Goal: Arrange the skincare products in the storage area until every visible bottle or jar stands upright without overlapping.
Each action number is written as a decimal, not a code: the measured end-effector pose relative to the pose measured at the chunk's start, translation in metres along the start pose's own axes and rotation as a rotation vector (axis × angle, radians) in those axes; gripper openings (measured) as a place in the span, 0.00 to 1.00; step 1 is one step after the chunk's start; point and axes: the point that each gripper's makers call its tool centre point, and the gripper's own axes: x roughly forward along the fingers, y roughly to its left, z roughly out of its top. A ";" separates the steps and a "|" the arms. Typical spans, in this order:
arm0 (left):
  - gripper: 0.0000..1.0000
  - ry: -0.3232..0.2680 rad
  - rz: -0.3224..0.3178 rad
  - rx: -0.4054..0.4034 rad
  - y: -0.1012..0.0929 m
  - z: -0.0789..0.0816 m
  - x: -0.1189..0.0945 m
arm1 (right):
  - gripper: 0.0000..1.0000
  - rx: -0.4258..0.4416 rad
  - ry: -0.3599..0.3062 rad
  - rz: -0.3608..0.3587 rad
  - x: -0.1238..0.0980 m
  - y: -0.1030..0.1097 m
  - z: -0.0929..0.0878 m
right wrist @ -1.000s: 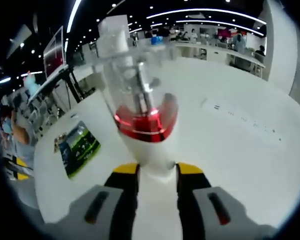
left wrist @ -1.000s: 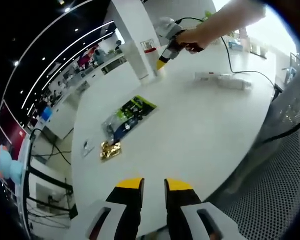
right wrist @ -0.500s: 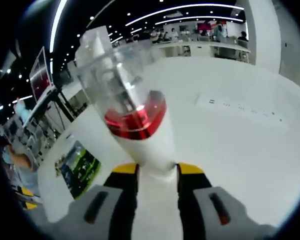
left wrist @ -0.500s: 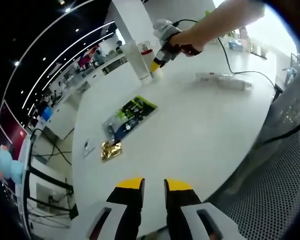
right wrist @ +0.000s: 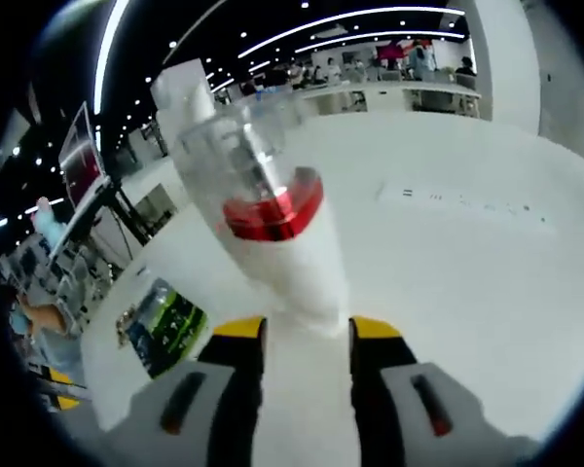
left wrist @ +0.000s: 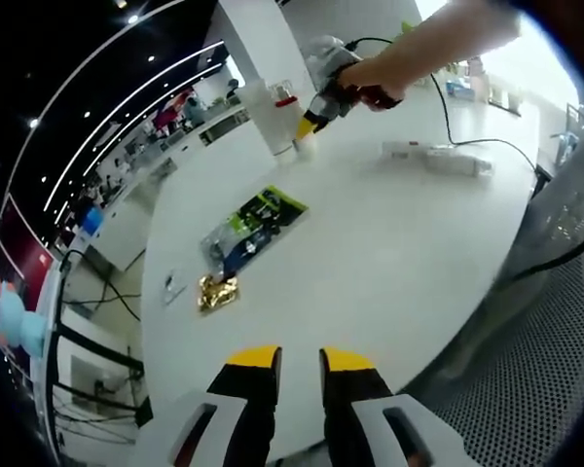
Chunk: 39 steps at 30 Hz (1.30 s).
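Your white bottle (right wrist: 277, 263) sits between the right gripper (right wrist: 307, 336) fingers, clamped low on its body so the red band and the clear cap stay free above the grip; that low hold looks chosen to let the base meet the tabletop (right wrist: 467, 282) flat. From the left gripper view the bottle (left wrist: 265, 115) stands near the far edge of the tabletop (left wrist: 389, 253), close to upright, with your right gripper (left wrist: 309, 126) at its foot; whether the base is fully seated I cannot tell. The body is smooth, opaque and rounded, the cap glossy and see-through over a pump stem. Your left gripper (left wrist: 300, 358) hovers over the near edge, its yellow-tipped fingers slightly parted with nothing between them. Between the two lie a flat glossy green-and-black packet (left wrist: 250, 226) and a crumpled gold foil wrapper (left wrist: 215, 291), both well apart from the bottle.
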 end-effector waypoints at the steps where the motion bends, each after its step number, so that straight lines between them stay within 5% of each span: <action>1: 0.17 0.001 -0.001 -0.001 0.000 0.000 0.000 | 0.37 0.002 -0.005 0.007 -0.009 0.000 -0.004; 7: 0.17 -0.002 -0.002 0.004 -0.001 0.001 0.000 | 0.37 0.005 -0.001 0.005 -0.068 -0.009 -0.040; 13: 0.17 -0.001 -0.004 0.010 -0.002 0.000 0.000 | 0.36 -0.011 0.050 -0.045 -0.134 -0.020 -0.100; 17: 0.17 -0.005 -0.005 0.016 -0.003 0.001 -0.001 | 0.36 0.032 0.064 -0.063 -0.149 -0.020 -0.123; 22: 0.17 -0.012 -0.009 0.026 -0.005 0.002 -0.001 | 0.36 0.063 0.098 -0.065 -0.145 -0.012 -0.139; 28: 0.17 0.002 -0.017 0.038 -0.006 -0.001 0.001 | 0.36 0.030 0.110 -0.039 -0.123 0.001 -0.134; 33: 0.17 -0.005 -0.024 0.048 -0.008 0.001 -0.001 | 0.31 -0.149 0.257 -0.029 -0.092 -0.003 -0.141; 39: 0.17 -0.002 -0.014 0.041 -0.005 0.000 -0.001 | 0.24 -0.357 0.331 -0.039 -0.078 -0.003 -0.136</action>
